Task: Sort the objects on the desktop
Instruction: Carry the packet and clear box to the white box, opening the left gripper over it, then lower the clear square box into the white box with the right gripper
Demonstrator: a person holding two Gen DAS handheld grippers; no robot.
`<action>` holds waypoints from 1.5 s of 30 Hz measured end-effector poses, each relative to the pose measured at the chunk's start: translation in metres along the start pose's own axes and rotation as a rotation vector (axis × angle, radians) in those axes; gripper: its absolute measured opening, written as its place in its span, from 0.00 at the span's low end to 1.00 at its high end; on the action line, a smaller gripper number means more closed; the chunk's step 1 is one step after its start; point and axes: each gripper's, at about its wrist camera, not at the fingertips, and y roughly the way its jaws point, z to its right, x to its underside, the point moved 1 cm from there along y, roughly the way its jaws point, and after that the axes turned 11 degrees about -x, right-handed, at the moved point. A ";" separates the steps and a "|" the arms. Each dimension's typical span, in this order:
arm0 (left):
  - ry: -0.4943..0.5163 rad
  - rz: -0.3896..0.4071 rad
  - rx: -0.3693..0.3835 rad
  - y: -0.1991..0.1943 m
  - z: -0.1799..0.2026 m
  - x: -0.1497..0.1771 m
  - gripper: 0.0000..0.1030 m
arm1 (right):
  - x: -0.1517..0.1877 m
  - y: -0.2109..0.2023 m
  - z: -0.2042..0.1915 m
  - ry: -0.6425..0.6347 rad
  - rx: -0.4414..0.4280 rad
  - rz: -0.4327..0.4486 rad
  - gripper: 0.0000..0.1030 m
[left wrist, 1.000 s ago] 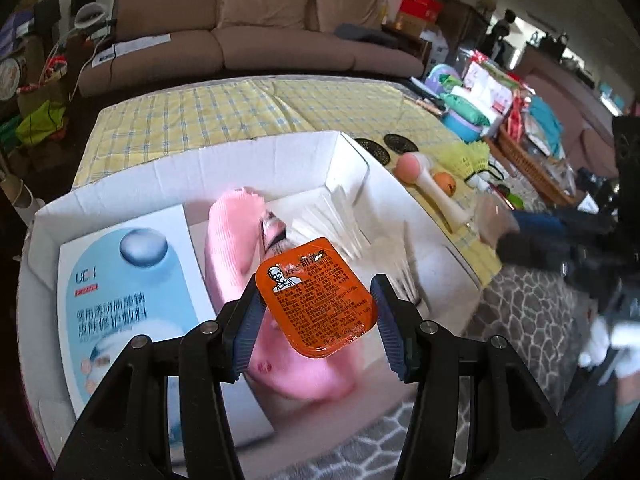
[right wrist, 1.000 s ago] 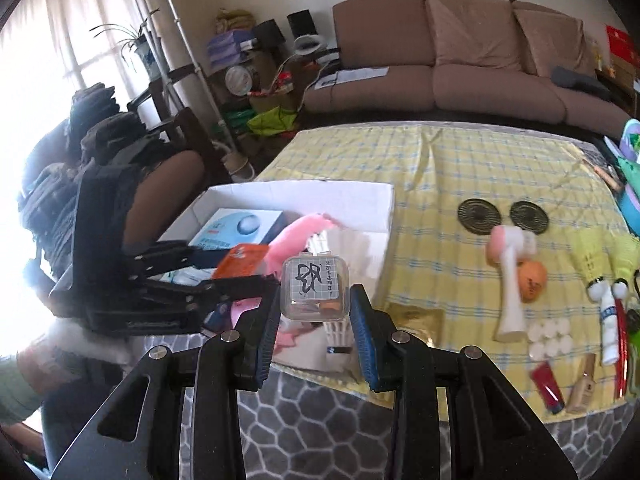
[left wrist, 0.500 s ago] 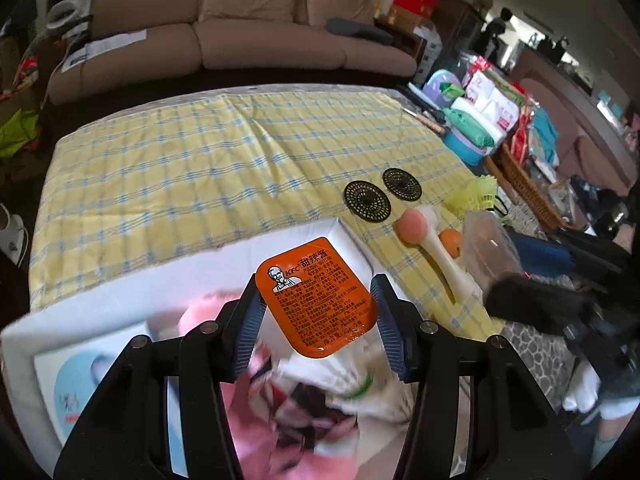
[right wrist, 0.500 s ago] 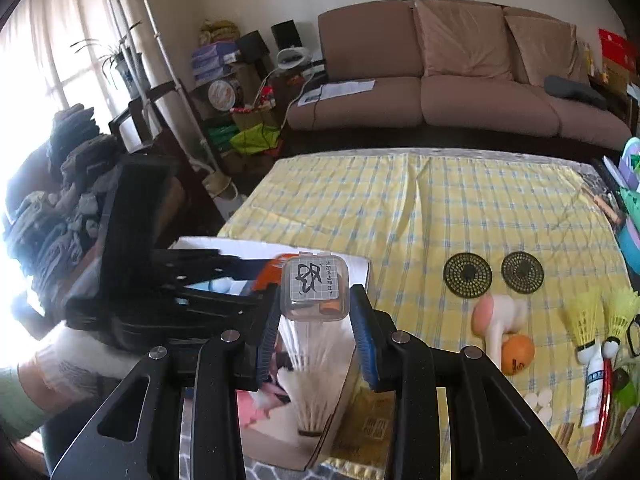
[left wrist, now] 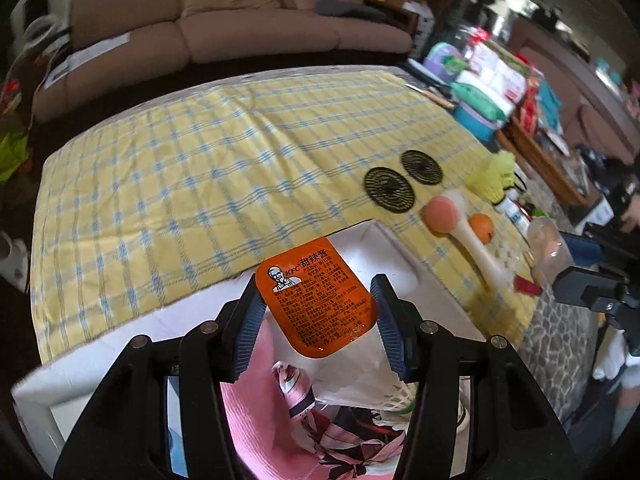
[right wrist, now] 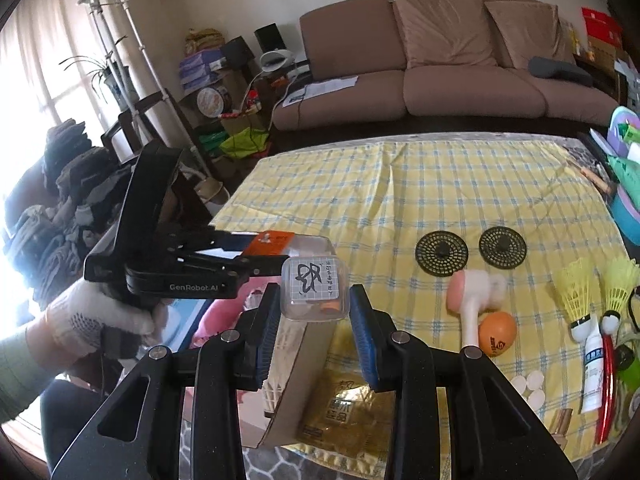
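Observation:
My left gripper [left wrist: 316,318] is shut on an orange KFC sauce packet [left wrist: 316,296], held above the far end of a white cardboard box [left wrist: 384,248]. Inside the box lie a pink cloth [left wrist: 260,420] and a white shuttlecock [left wrist: 360,384]. My right gripper [right wrist: 314,322] is shut on a small clear plastic case [right wrist: 314,288] with a gridded label, above the box's right wall [right wrist: 296,380]. In the right wrist view the left gripper [right wrist: 256,258], in a gloved hand [right wrist: 88,316], holds the sauce packet [right wrist: 269,241] at the left.
On the yellow checked tablecloth [right wrist: 440,184] lie two black mesh discs [right wrist: 441,254], a pink-headed brush [right wrist: 470,300], an orange ball [right wrist: 497,333], yellow shuttlecocks [right wrist: 576,292], white pills, a tube and a gold sachet [right wrist: 344,416]. A brown sofa [right wrist: 440,68] stands behind the table.
Both grippers have risen and moved toward the box's far end, each keeping its hold. The blue-and-white carton in the box has dropped almost out of the left wrist view.

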 end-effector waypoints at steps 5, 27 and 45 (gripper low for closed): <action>-0.129 -0.010 -0.004 0.013 0.000 0.009 0.48 | 0.002 0.000 0.005 0.022 -0.008 0.004 0.34; -0.330 0.119 0.085 -0.089 -0.058 0.045 0.83 | -0.005 0.016 -0.027 -0.026 -0.056 -0.039 0.34; -0.491 0.196 0.162 -0.116 -0.115 0.080 0.86 | -0.019 0.173 -0.052 0.027 0.085 -0.336 0.34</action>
